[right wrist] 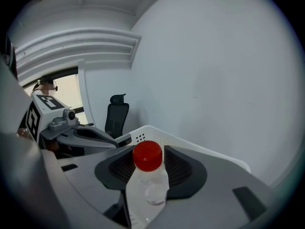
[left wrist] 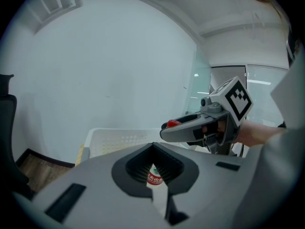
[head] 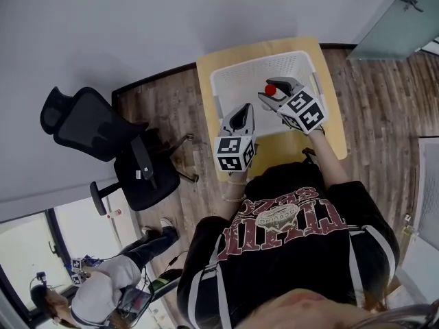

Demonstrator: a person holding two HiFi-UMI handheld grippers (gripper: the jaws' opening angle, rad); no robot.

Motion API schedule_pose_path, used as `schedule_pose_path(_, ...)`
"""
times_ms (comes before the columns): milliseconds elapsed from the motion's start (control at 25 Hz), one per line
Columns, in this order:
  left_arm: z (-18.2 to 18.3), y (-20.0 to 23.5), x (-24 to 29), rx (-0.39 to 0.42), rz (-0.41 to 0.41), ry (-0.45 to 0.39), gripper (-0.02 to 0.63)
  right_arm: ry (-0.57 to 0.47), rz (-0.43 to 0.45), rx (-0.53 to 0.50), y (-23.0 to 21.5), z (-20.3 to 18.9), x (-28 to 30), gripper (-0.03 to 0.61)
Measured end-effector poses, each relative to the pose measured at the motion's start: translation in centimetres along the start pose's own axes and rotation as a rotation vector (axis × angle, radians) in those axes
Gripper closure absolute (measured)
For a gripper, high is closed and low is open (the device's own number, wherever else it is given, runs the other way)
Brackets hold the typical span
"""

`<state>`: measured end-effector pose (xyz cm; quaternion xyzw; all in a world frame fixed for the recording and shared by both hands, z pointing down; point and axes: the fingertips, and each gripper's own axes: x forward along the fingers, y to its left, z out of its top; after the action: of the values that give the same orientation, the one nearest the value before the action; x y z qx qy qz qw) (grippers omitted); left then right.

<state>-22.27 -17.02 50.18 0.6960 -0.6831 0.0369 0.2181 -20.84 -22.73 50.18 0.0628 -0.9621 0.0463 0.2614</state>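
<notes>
Right gripper view shows the right gripper (right wrist: 150, 165) pinching a bottle (right wrist: 148, 187) just under its red cap, probably so it cannot slip, above the basket (head: 260, 63). Left gripper (head: 240, 115) hovers beside, jaws nearly together; a labelled bottle (left wrist: 154, 177) shows through their slit.

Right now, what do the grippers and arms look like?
The left gripper and right gripper are grey shells with black ribbed fingers. Each carries a white cube with black square markers. The person wears a black short-sleeved T-shirt with red-and-white print.
</notes>
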Motion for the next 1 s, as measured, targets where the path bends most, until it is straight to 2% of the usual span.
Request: schedule_pose_path(1000, -0.5, -1.1, 0.0, 0.036, 0.001, 0.008, 0.569, -0.109, -0.029, -0.024, 1.2, 3.1, -7.9, 0.397)
